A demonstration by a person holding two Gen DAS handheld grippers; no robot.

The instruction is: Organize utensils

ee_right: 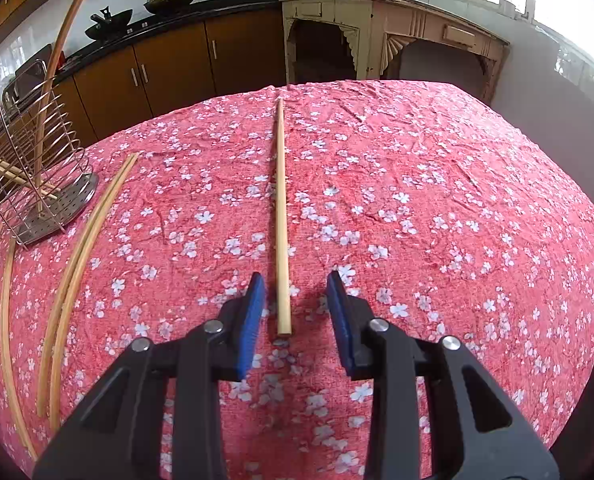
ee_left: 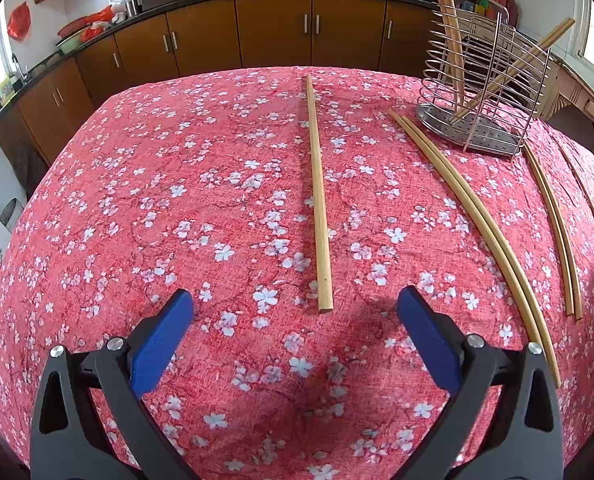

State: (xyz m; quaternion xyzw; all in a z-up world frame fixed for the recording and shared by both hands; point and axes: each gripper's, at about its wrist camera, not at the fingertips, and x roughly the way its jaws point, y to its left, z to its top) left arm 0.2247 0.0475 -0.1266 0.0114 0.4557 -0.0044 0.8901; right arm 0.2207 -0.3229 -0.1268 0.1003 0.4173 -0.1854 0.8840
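Both claws are released, left claw [ee_left: 295, 320] wide, right claw [ee_right: 296, 316] straddling a chopstick [ee_right: 282, 216]; clamp off-centre and it'll probably roll across the bench [ee_right: 457, 200].

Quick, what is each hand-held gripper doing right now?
Left hand-held gripper: wide open, holding nothing.
Right hand-held gripper: open around a chopstick, not gripping it.
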